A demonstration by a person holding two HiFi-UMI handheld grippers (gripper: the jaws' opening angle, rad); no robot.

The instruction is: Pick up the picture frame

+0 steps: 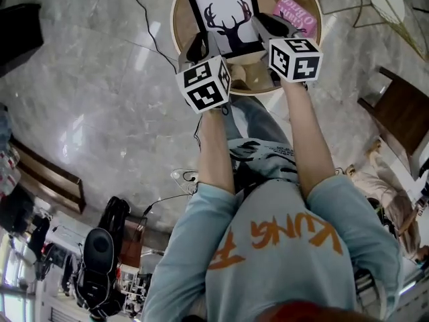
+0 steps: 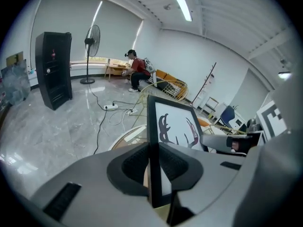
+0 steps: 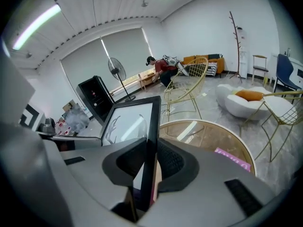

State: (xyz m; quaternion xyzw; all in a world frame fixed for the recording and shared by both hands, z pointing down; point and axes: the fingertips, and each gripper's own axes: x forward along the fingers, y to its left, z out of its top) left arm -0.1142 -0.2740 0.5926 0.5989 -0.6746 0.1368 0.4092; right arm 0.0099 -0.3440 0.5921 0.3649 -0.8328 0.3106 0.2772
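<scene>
1. Nearest me, my left tool [image 1: 203, 44] is clamped on the left edge of the picture frame [image 1: 226, 19]. In the left gripper view both ribbed pads [image 2: 135, 167] press the black rim, one on each face.
2. My right tool [image 1: 271, 25] is doing the same on the frame's right edge. The right gripper view shows its jaws closed onto the thin black border.
3. So the frame is held between my two tools, standing upright over the round surface [image 1: 181, 19] rather than lying on it. Its black antlered deer on white faces up towards me.
4. On the surface, at its right side, lies a pink card [image 1: 295, 15], just past my right tool.
5. Around the surface is pale marble floor [image 1: 87, 79], and a black cable [image 1: 144, 15] runs across it to the surface's left.
6. Beyond the surface, a gold wire chair [image 3: 184, 91] stands close behind it.
7. Far beyond the surface, by the window wall, I see a standing fan [image 2: 92, 37], a black cabinet [image 2: 53, 67], and a seated person [image 2: 136, 70].
</scene>
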